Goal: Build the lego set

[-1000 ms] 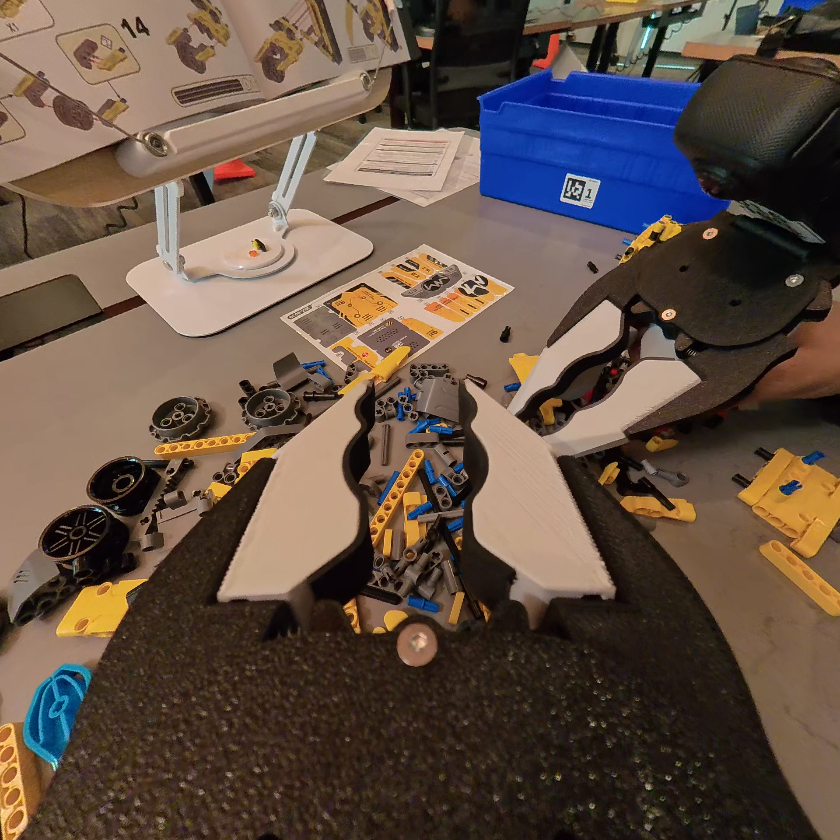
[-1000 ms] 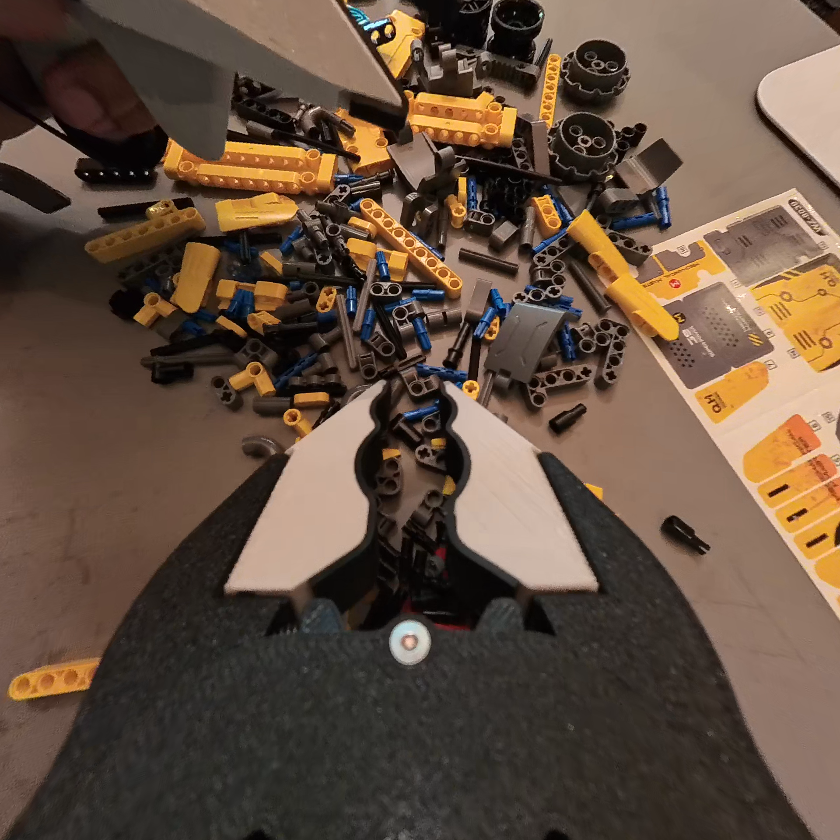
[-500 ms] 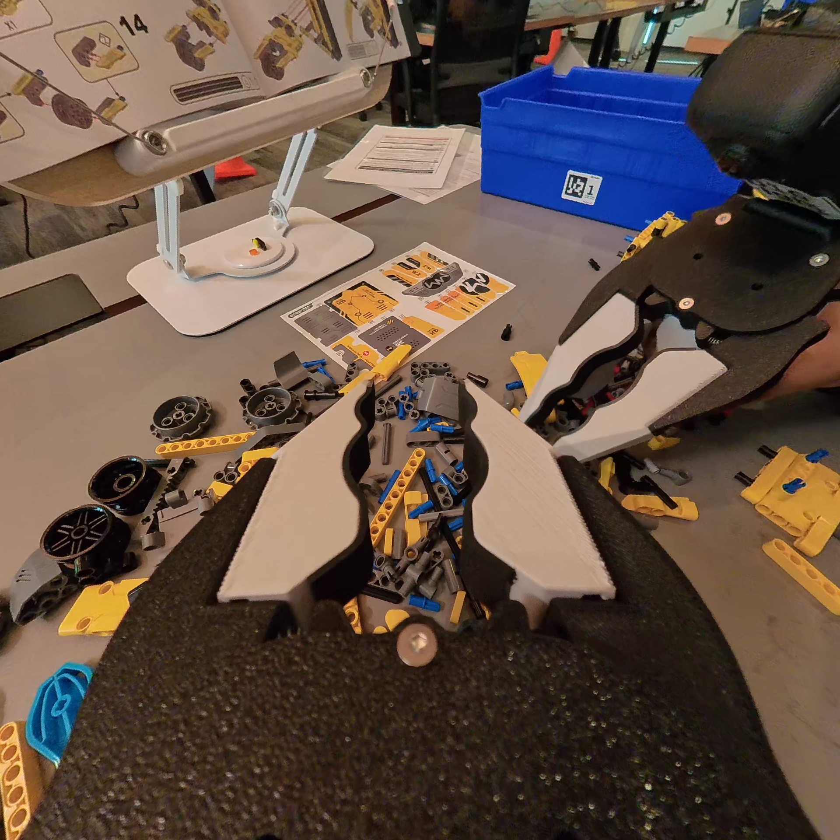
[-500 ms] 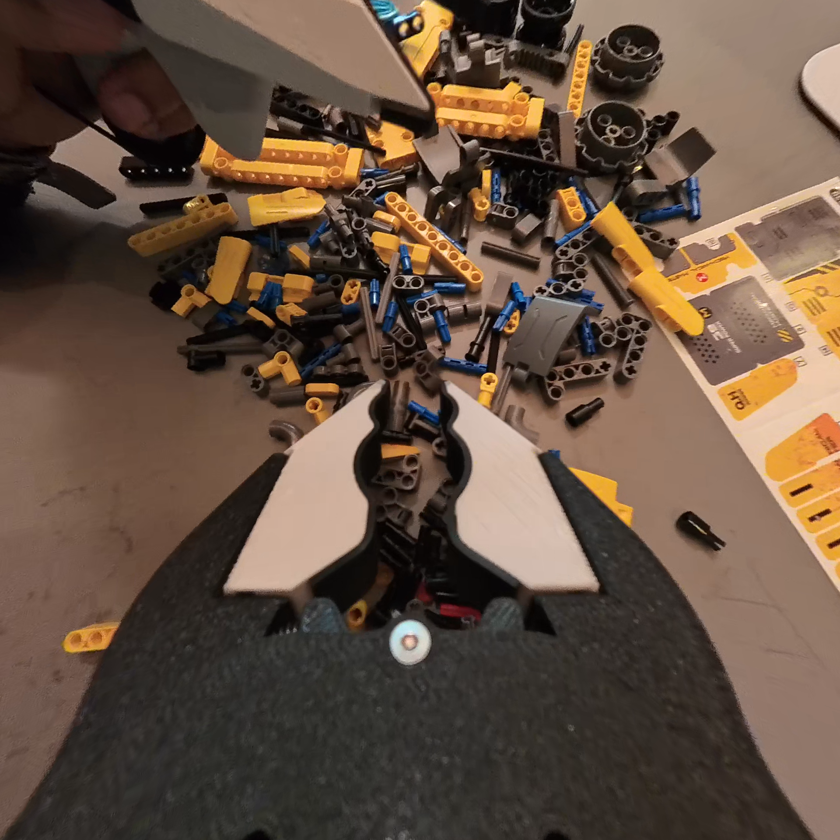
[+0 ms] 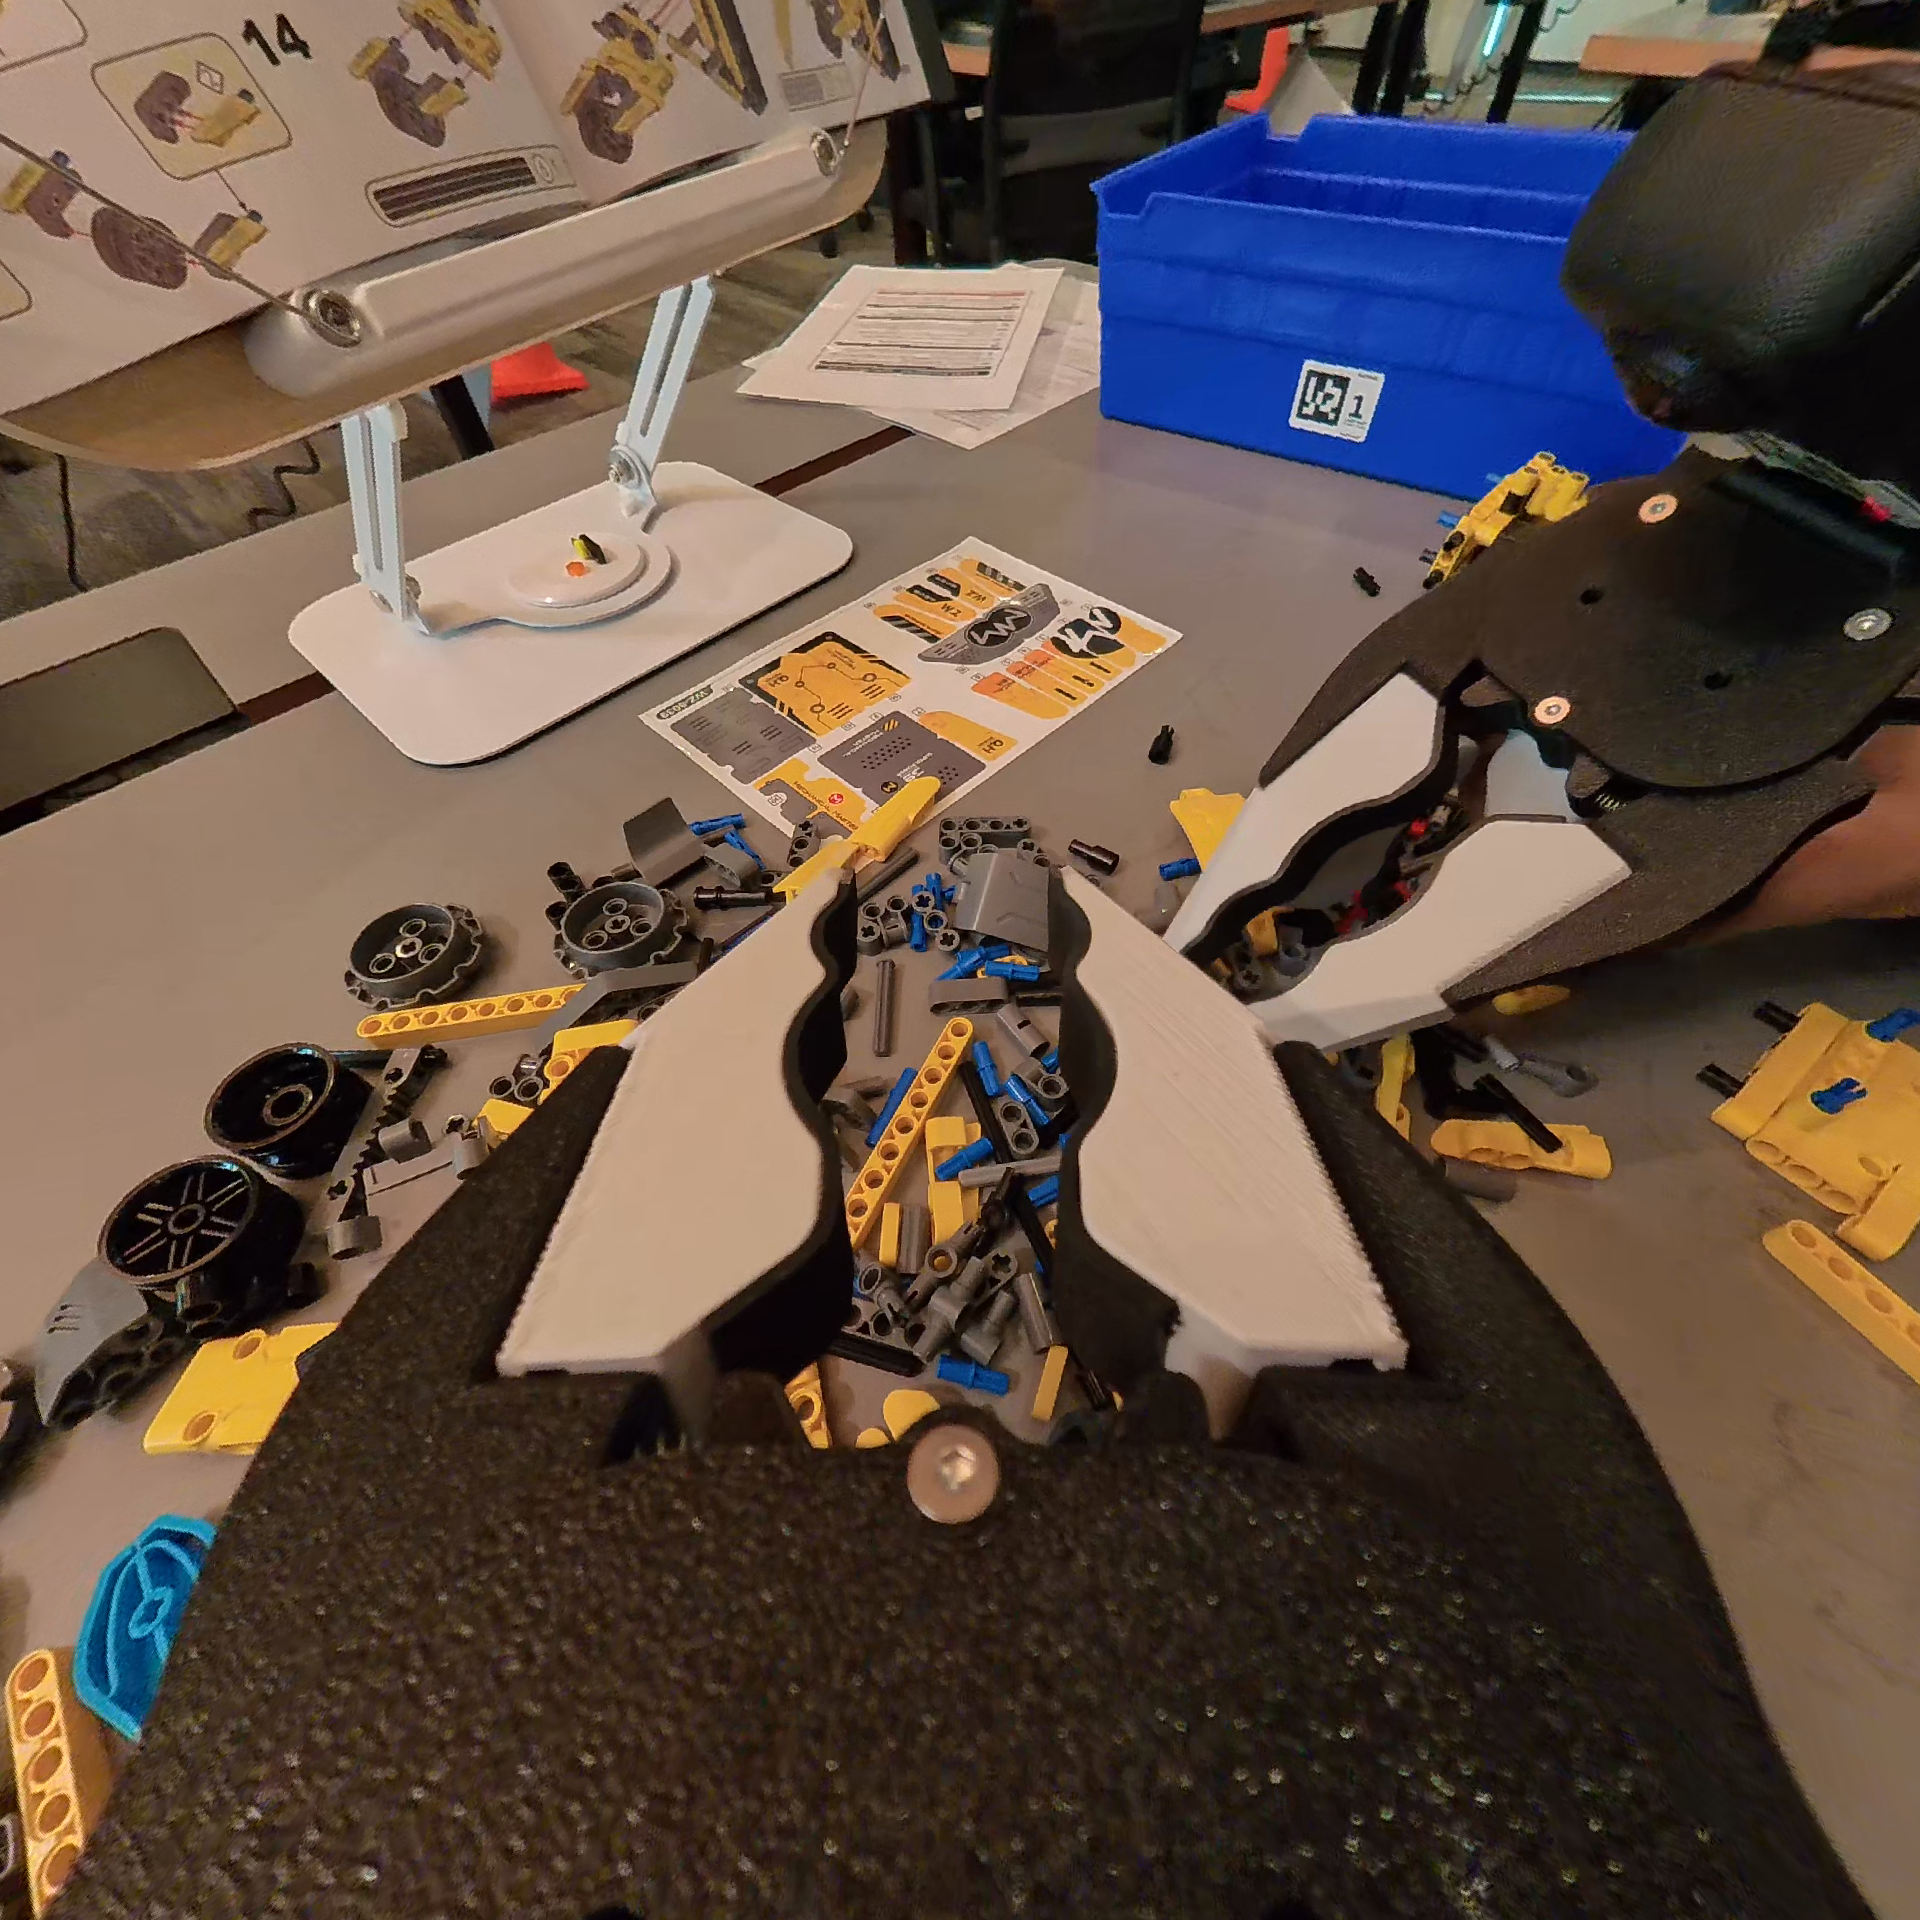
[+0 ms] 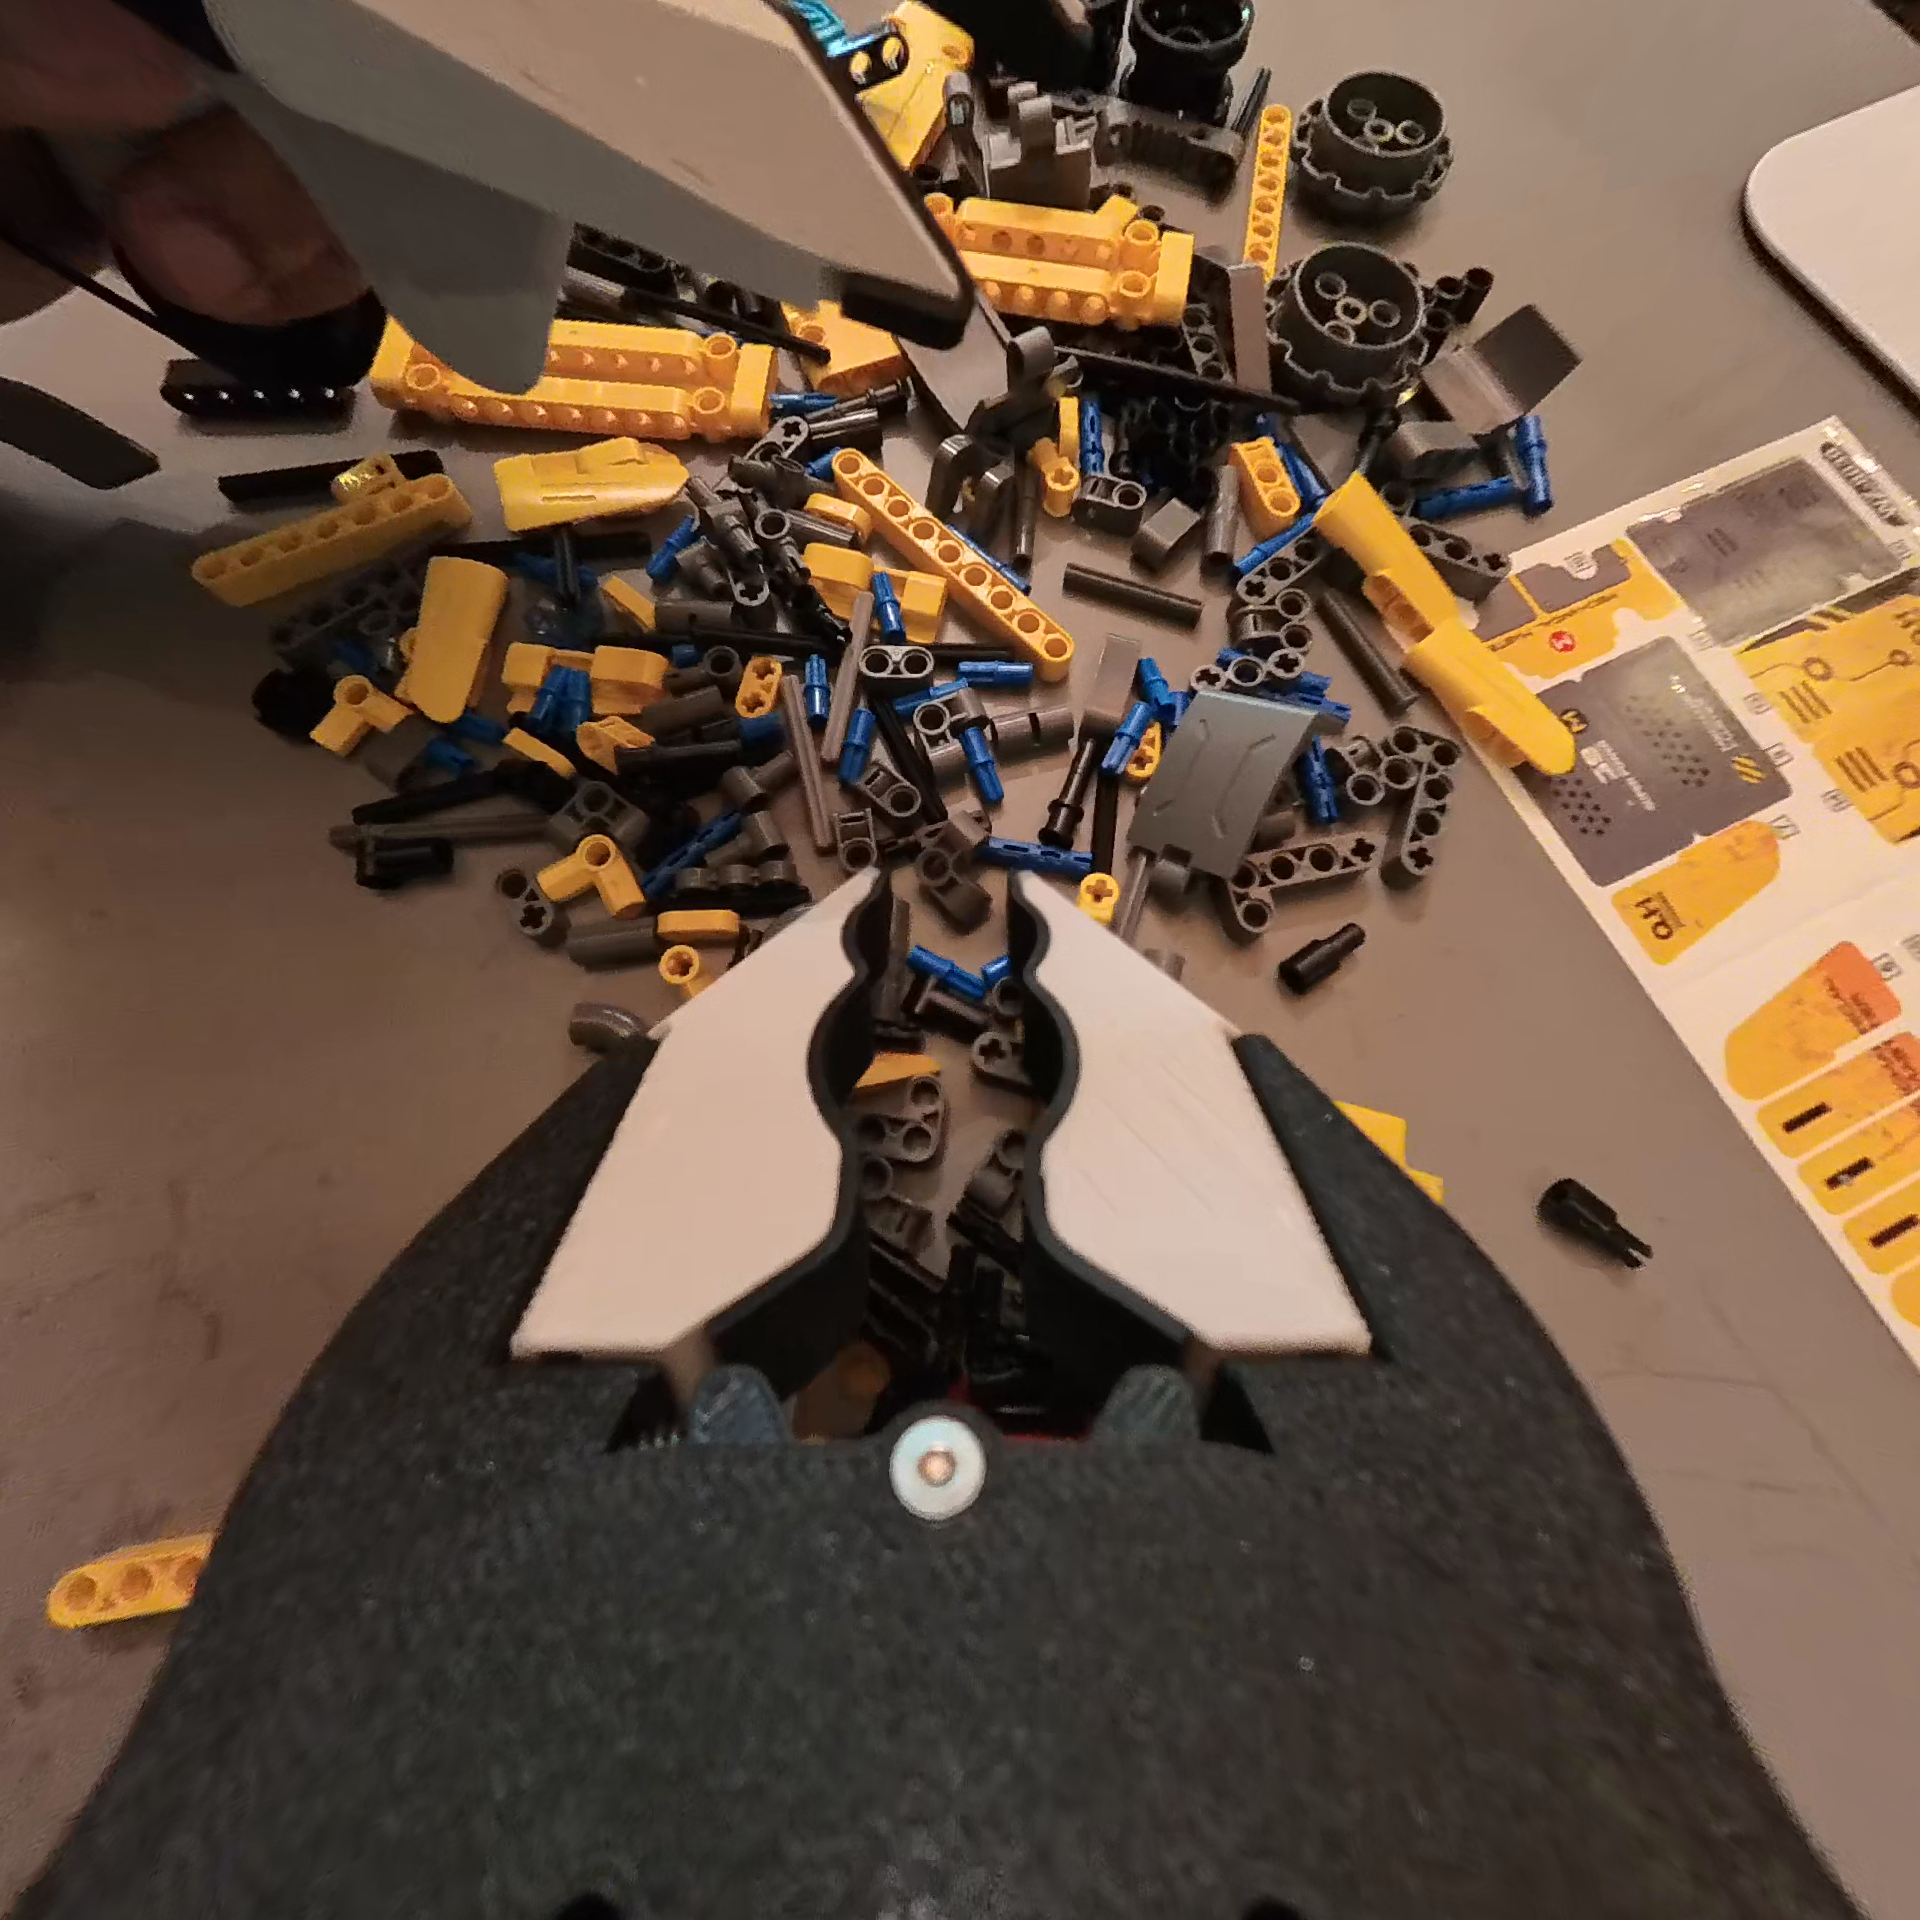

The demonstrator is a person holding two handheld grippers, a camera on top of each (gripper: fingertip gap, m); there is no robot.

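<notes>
A pile of small yellow, grey, black and blue building-toy parts (image 5: 935,1091) lies on the grey table (image 5: 260,831). My left gripper (image 5: 956,894) is open and empty, low over the pile's middle, with a long yellow beam (image 5: 909,1122) showing between its fingers. My right gripper (image 6: 945,883) is open with a narrow gap and holds nothing. Its tips sit over small grey and blue pieces at the near edge of the pile (image 6: 935,675), next to a grey curved panel (image 6: 1226,769). In the left wrist view the right gripper (image 5: 1221,987) points in from the right, close to my left finger.
A sticker sheet (image 5: 904,686) lies beyond the pile. A white stand (image 5: 571,623) holds an open instruction booklet (image 5: 416,104). A blue bin (image 5: 1351,291) and papers (image 5: 925,332) sit at the back. Black wheels (image 5: 192,1221) lie left. A yellow sub-assembly (image 5: 1829,1132) lies right. The grippers' ends are close to 10 cm from one another.
The right gripper's rear has risen, so it tilts more steeply down at the pile while its tips stay in about the same spot. The left gripper has not moved.
</notes>
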